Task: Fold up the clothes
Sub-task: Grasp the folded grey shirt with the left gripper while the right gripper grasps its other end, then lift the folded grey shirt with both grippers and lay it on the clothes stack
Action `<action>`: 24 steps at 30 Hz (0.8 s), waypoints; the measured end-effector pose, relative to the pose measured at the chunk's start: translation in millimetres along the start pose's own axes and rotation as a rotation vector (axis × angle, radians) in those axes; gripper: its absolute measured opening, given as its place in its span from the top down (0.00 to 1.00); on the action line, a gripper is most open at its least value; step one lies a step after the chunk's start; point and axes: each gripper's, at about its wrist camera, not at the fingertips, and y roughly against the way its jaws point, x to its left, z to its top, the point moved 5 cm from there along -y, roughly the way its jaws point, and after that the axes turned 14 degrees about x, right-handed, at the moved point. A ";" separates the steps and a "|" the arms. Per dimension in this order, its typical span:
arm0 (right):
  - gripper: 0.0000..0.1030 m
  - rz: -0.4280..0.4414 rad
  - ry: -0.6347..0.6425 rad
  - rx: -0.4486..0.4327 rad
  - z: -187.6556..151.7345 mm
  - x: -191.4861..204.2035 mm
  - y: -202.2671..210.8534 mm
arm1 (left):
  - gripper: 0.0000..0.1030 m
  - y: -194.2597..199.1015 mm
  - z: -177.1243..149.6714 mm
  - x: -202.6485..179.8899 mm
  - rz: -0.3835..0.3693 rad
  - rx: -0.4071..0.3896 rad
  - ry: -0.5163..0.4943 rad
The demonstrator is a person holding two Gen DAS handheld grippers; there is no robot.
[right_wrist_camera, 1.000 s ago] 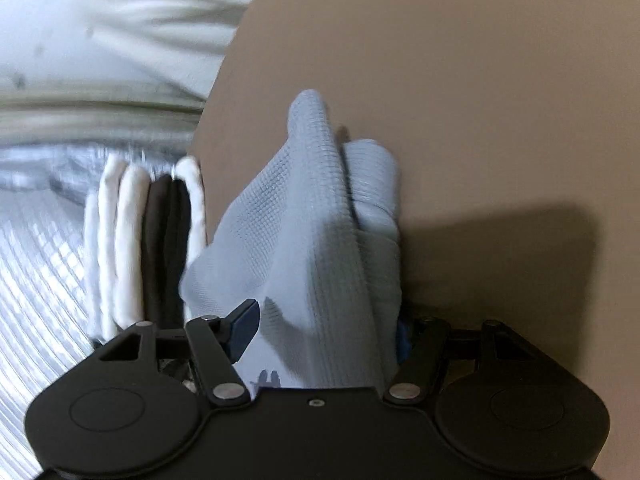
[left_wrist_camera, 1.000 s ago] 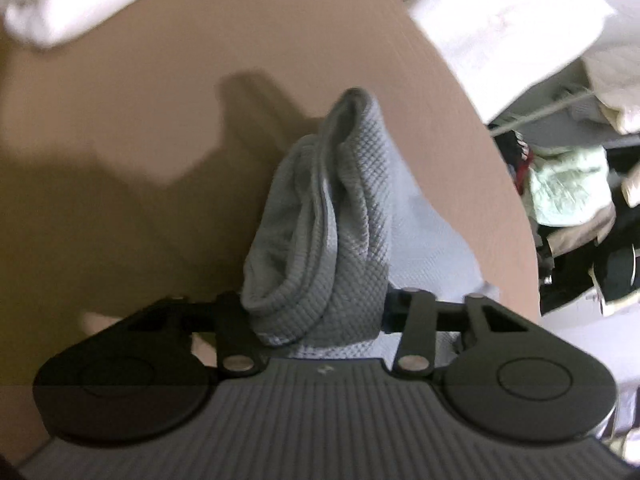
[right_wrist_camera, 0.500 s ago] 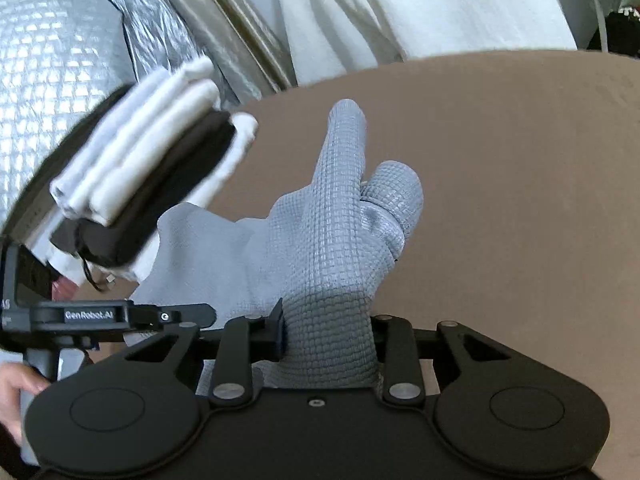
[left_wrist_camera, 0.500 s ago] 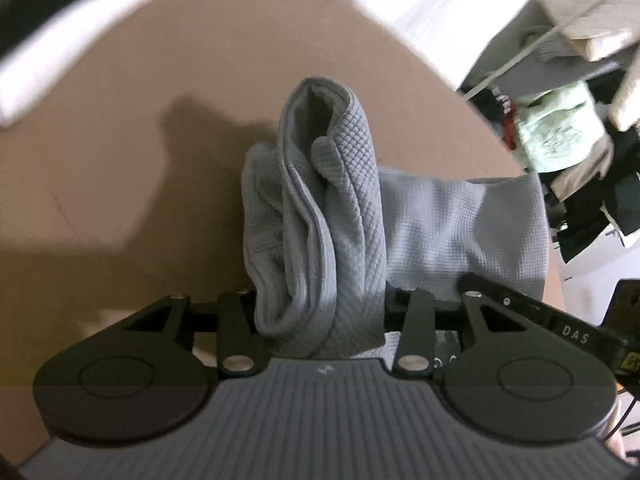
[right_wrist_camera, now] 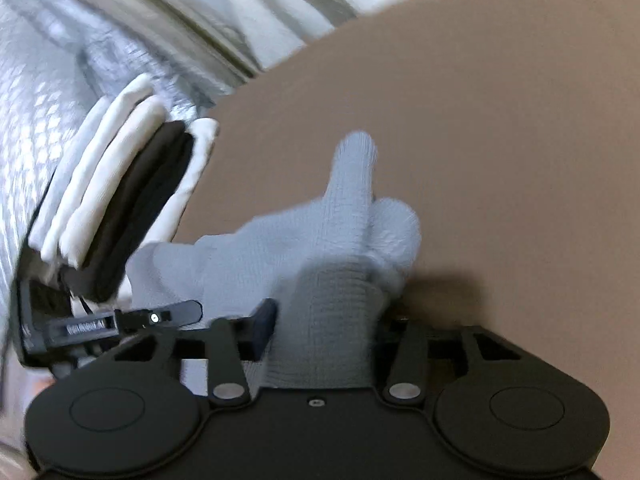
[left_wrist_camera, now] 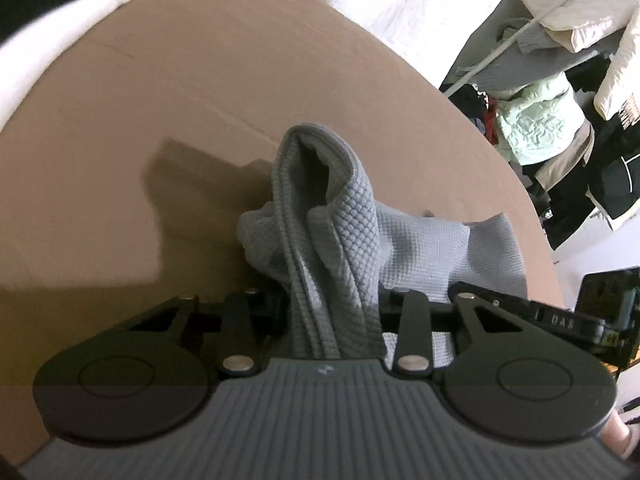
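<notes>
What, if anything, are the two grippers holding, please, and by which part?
Both hold the grey waffle-knit garment: the left gripper, jaws closing, on a bunched rolled edge; the right gripper, jaws opening, on another bunched edge.

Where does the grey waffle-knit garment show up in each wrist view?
Left wrist: grey garment bunched at centre, between the left gripper fingers.
Right wrist: garment centre, in the right gripper.
Shared landmark: brown table.

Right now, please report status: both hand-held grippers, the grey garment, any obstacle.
Left hand-held gripper closing on bunched grey waffle-knit garment. Right hand-held gripper easing open, same cloth between. Folded white-and-black stack beside, apart.
</notes>
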 end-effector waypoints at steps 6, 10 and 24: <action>0.68 -0.046 0.082 -0.072 -1.6 24.0 17.8 | 0.69 25.8 -14.6 -36.8 0.114 -0.082 -0.161; 0.69 -0.073 0.121 -0.143 -7.9 38.0 46.3 | 0.70 36.5 -20.0 -62.0 0.123 -0.122 -0.234; 0.72 -0.087 0.223 -0.225 -30.2 92.4 122.2 | 0.72 97.9 -70.3 -104.9 0.171 -0.224 -0.302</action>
